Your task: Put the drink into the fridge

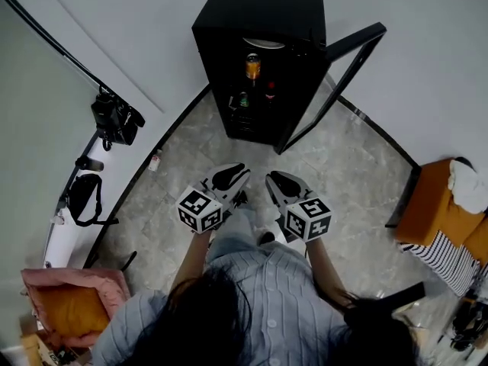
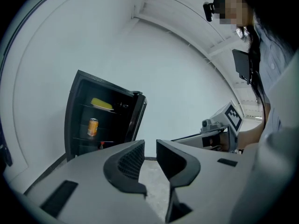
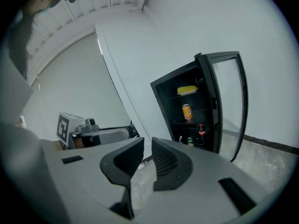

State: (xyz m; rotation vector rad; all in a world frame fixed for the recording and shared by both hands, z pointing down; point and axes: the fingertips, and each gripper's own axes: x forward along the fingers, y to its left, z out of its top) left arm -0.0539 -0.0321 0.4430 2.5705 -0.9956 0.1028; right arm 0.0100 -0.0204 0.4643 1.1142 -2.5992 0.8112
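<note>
Both grippers are empty rn. The L gripper (image 1: 231, 175) has its jaws pretty much together w/ nothing between them, just a thin sliver of floor showing in the left gripper view (image 2: 150, 149). Same deal for the R gripper (image 1: 279, 181): jaws closed up, holding nothing (image 3: 146, 149). They sit side by side, low center in the head view, both pointing at 12 toward the fridge (image 1: 259, 21).

The fridge door (image 1: 341, 78) is swung open toward 2 o'clock. Drinks are inside already: an orange can (image 3: 187, 111) upright on the mid shelf, w/ a cola bottle (image 3: 201, 131) and a green can (image 3: 190, 141) one shelf down, at about 5 from the orange one. There's something yellow (image 3: 187, 89) on the top shelf, can't tell what tbh.

The fridge is well apart from the grippers, w/ bare stone floor (image 1: 351, 174) in between.
</note>
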